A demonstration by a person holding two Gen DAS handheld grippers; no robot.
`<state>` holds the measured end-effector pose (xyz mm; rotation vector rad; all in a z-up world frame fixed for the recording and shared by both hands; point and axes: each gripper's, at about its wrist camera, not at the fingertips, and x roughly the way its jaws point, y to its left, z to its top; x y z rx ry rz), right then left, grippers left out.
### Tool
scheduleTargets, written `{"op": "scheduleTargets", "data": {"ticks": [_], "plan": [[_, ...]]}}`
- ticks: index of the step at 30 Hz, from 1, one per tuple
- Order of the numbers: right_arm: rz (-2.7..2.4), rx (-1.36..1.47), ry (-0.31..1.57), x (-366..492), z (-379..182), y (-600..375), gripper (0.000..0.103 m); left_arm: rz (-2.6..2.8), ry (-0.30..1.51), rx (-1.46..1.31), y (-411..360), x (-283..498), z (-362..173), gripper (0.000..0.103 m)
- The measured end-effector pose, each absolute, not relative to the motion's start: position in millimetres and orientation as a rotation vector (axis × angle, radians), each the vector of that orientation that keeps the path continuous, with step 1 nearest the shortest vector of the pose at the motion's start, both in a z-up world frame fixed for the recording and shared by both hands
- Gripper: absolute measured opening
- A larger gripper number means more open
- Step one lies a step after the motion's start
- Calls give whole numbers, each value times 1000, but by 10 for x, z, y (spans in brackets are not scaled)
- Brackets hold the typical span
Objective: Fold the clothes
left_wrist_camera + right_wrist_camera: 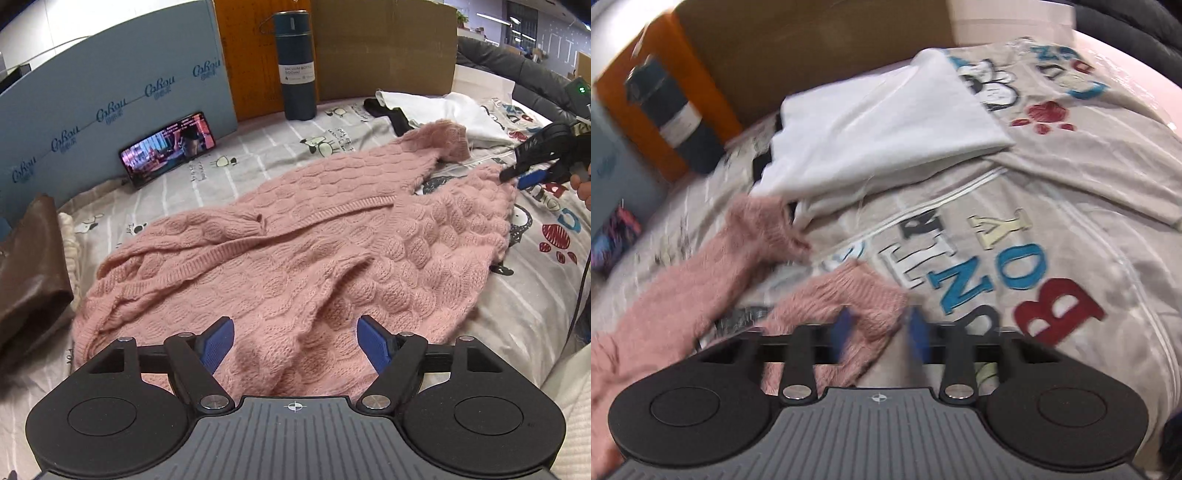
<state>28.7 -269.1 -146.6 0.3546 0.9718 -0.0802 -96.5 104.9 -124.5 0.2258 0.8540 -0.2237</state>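
We had the pink sweater (295,236) spread on the printed bedsheet (535,280), bulk of it lying ahead of and between the left gripper (295,341) fingers. Left fingers (218,343) were spread wide, gripping nothing, hovering just over the near hem.

Right gripper (881,332) sat at a far corner of the knit. Right wrist view was motion-blurred; fingers looked parted with the ribbed pink edge (864,295) between them. Clamped or not: we couldn't tell.

Risks as we judged them:
- Loose, fuzzy cable knit stretches and sags; a one-corner pull would likely distort it rather than carry a clean fold.
- The blue pads (376,343) could snag open stitches.
- Sleeve cuff (255,223) lay bunched across the body; folding over it would trap a lump.
- White folded garment (879,129) touched the other pink cuff (764,221) just beyond the right fingers; a drag could pull it along.
- Upright steel bottle (295,66) and propped phone (168,147) stood well beyond the left fingers, low risk.
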Motion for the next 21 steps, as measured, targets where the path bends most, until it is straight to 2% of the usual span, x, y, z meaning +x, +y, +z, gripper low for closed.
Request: {"op": "scheduleTargets", "data": {"ticks": [1,7,8,9,11,13,16,18,19,20,21], "plan": [[-63,334,964,272,-1444,-2666,5,-219,851,231,1035,-959,-1262,76],[-67,407,890,56,-1022,-2837,4,-135,853,310,1043,-875,-1421,73],[-67,406,877,23,-937,-2859,4,-135,859,301,1061,-859,-1431,65],[-64,398,878,8,-890,-2863,4,-143,865,278,1087,-845,-1432,50],[-66,377,895,2,-867,-2854,4,-150,871,254,1116,-847,-1440,46],[-89,350,940,27,-1010,-2817,4,-153,876,236,1139,-856,-1449,37],[-135,308,989,46,-1186,-2748,6,-140,884,231,1140,-900,-1470,36],[-112,290,976,73,-1156,-2640,22,-128,874,212,1152,-953,-1454,39],[-79,292,961,95,-1116,-2568,49,-121,869,198,1167,-978,-1433,39],[-46,294,946,117,-1075,-2496,58,-114,864,180,1189,-1003,-1403,42],[-14,295,931,140,-1034,-2424,57,-107,860,163,1211,-1027,-1372,46]]}}
